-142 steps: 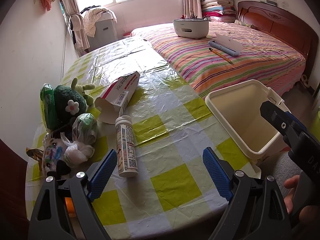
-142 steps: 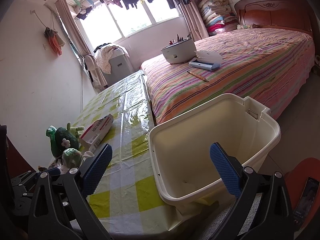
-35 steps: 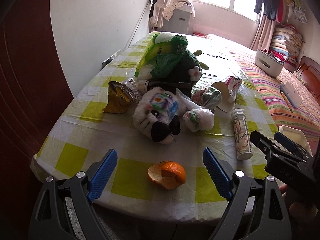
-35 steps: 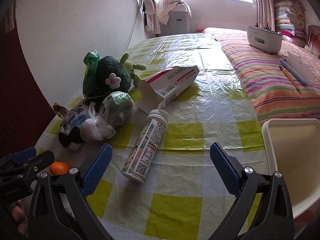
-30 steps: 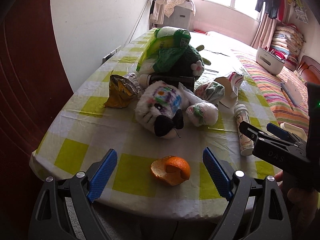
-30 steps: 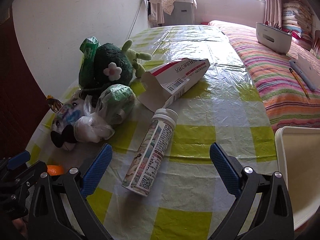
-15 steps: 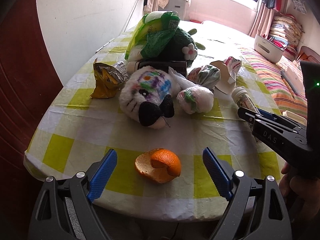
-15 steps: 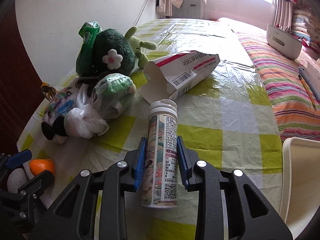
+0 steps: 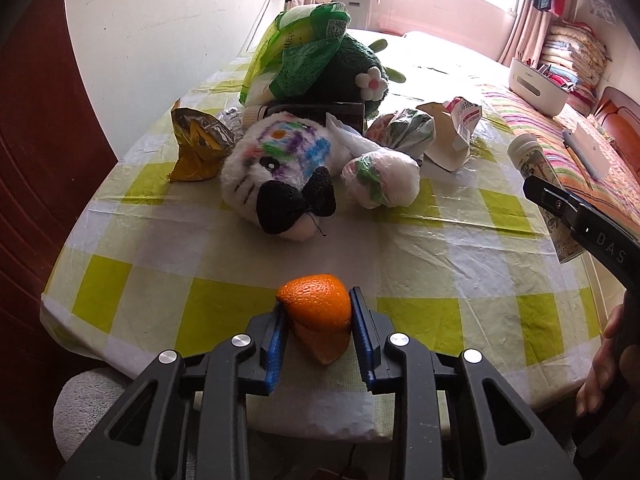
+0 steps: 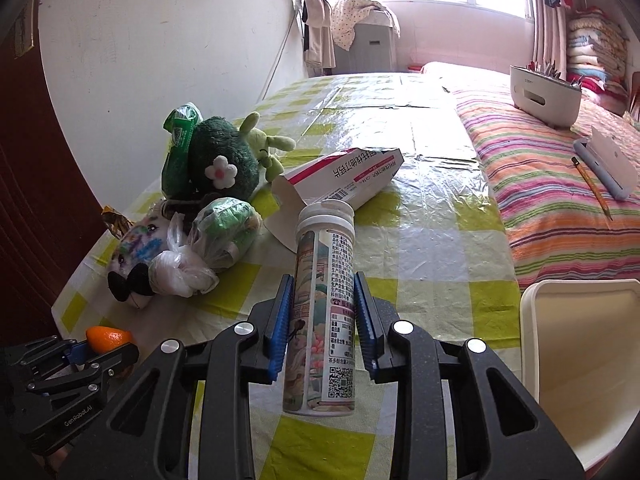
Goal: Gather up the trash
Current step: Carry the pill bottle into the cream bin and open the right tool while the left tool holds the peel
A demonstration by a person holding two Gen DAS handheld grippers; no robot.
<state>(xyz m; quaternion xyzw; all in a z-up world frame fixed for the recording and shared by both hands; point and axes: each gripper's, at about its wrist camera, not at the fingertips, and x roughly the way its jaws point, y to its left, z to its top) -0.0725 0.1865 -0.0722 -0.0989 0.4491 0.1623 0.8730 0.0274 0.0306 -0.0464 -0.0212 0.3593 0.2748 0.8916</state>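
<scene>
**Desk:** Beside the cream bin [image 10: 576, 360] at the table's near corner, what have the two tongs got?

**Photographer:** Both are loaded. The left gripper [image 9: 318, 334] has just closed its blue pads on the orange peel [image 9: 316, 312], farthest from the bin along the near edge of the checked tablecloth [image 9: 440, 240]. The right gripper [image 10: 322, 320] is clamped narrow round the printed tablet tube [image 10: 324, 312], cap pointing away, the tube lifted clear of the cloth just beside the bin.

**Desk:** So how much of the clear-up is done?

**Photographer:** Barely started, I'd judge. What shows of the bin's inside is bare, and neither piece has been dropped in. Still lying out, well apart from the bin: the opened pink-and-white carton [image 10: 340, 184], two knotted plastic bags [image 10: 200, 256], a crumpled gold foil wrapper [image 9: 196, 148] and a green packet [image 9: 296, 52]. The white plush [image 9: 280, 172] and the green plush [image 10: 224, 164] sit among them; those look like keepers.

**Desk:** And the room?

**Photographer:** A bedroom. The table stands against a white wall, a striped bed [image 10: 560, 184] runs behind the bin, and a bright window lies beyond.
</scene>
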